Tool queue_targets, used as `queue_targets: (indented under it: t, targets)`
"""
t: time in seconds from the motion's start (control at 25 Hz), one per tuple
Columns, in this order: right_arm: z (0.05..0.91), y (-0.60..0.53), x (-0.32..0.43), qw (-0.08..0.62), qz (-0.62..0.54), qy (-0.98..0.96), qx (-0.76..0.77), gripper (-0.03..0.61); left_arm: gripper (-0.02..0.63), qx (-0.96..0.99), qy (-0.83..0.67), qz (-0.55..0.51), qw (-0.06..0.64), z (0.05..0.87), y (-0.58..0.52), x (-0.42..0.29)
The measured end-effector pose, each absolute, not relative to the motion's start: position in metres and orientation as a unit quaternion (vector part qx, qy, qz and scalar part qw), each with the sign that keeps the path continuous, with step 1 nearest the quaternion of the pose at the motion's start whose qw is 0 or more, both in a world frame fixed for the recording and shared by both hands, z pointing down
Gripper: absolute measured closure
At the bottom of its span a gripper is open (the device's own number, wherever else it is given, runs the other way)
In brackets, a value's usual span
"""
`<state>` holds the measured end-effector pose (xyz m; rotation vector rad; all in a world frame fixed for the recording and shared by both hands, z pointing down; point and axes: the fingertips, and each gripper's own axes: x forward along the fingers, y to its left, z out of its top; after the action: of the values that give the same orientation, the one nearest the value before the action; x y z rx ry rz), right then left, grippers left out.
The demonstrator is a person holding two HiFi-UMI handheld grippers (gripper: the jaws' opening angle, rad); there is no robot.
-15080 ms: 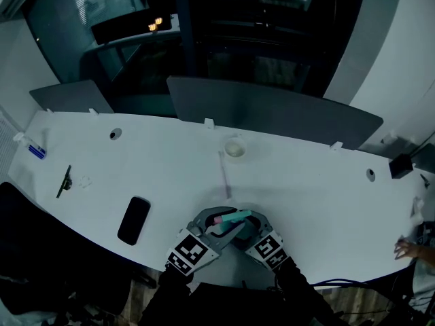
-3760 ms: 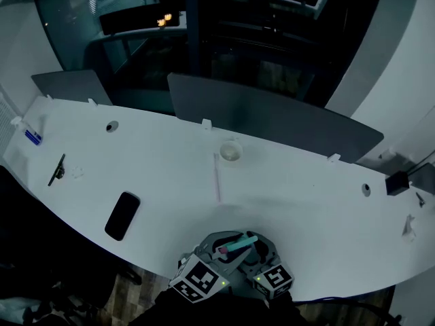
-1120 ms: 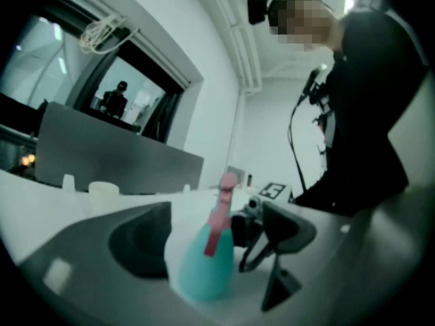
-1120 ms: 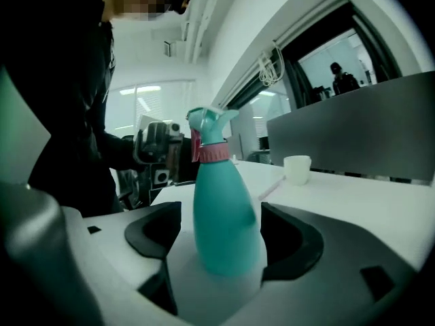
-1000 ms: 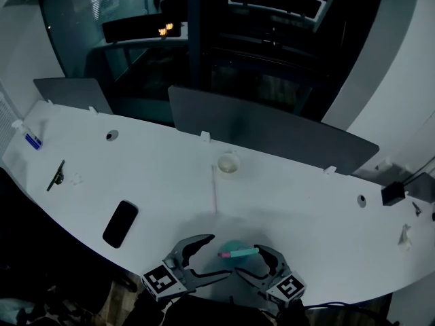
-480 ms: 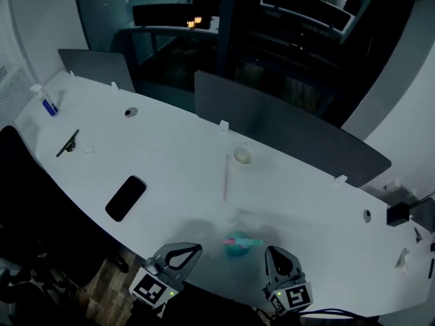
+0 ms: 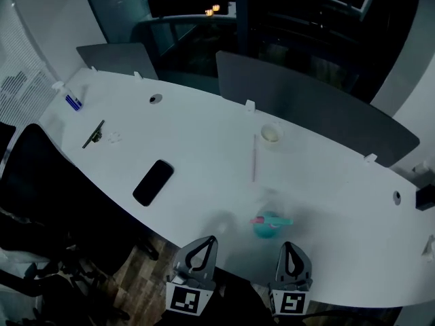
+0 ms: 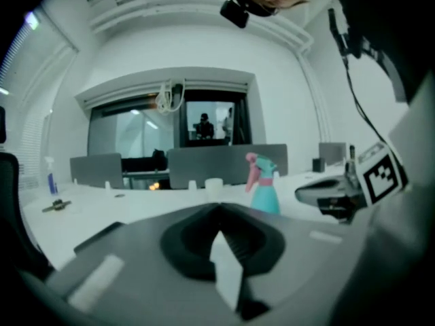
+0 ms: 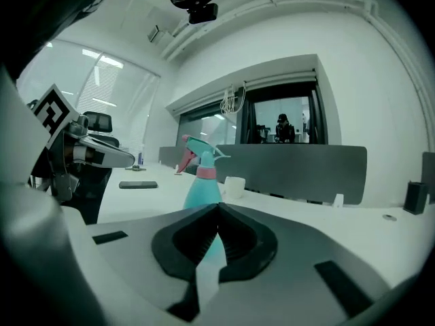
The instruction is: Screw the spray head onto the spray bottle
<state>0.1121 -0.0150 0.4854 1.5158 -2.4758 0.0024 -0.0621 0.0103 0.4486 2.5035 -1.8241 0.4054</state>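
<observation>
The teal spray bottle stands upright on the white desk near its front edge, with its teal and pink spray head on top. Nothing holds it. My left gripper is at the desk edge, left of the bottle and apart from it, shut and empty. My right gripper is just right of the bottle, nearer the edge, also shut and empty. In the left gripper view the bottle stands ahead and to the right, beyond the closed jaws. The right gripper view has the bottle close ahead, slightly left.
A black phone lies left of the bottle. Farther back are a thin white rod and a white cup. A dark tool and a small blue bottle lie far left. Grey divider panels line the back edge.
A second ago both grippers stood open on either side of the bottle. Both have shut and drawn back to the desk's front edge, and the bottle stands alone.
</observation>
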Motion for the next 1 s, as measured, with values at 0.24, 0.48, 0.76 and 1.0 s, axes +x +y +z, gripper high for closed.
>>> queue_targets:
  t: [0.24,0.48,0.76,1.0]
  targets:
    - [0.507,0.047,0.101,0.137,0.008,-0.829,0.542,0.574,0.609,0.797,-0.593,0.112,0.039,0.472,0.088,-0.076]
    - [0.496,0.158,0.08,0.118,-0.002,-0.809,0.576,0.574,0.609,0.802,-0.587,0.1,0.032,0.47,0.18,-0.106]
    - [0.466,0.264,0.06,0.117,-0.031,-0.796,0.593,0.574,0.609,0.833,-0.551,0.052,0.004,0.442,0.261,-0.11]
    - [0.445,0.307,0.064,0.12,-0.045,-0.783,0.609,0.574,0.609,0.848,-0.529,0.04,-0.004,0.428,0.289,-0.099]
